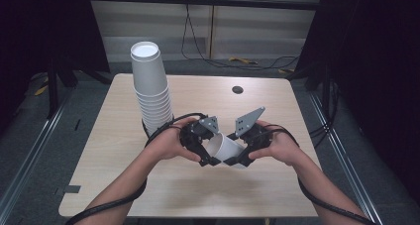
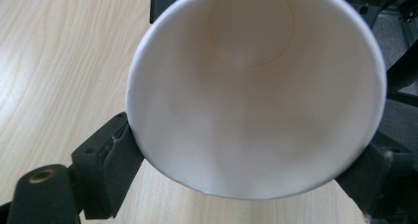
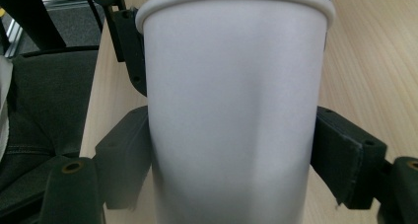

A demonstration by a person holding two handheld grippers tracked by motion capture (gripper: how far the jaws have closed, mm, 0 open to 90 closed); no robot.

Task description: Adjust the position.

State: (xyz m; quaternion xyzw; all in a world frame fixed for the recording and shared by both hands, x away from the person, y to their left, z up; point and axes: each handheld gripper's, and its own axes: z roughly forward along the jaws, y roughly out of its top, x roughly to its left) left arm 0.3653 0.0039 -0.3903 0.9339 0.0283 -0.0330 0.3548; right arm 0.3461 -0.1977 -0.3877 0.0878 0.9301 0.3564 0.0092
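A single white paper cup (image 1: pixel 225 148) lies tilted between both grippers, just above the wooden table (image 1: pixel 124 185). My left gripper (image 1: pixel 210 158) holds it at the mouth end. In the left gripper view I look straight into the open cup (image 2: pixel 256 110), and my left gripper (image 2: pixel 246 160) has a black jaw pressed against each side of the rim. My right gripper (image 1: pixel 240 160) clamps the cup's body. In the right gripper view the cup's wall (image 3: pixel 231 86) shows a slight dent between the jaws of my right gripper (image 3: pixel 231 155).
A tall stack of white paper cups (image 1: pixel 151 86), upside down, stands on the table just left of and behind my left hand. A small black round hole (image 1: pixel 237 89) sits near the far edge. Dark frames and floor rails flank the table.
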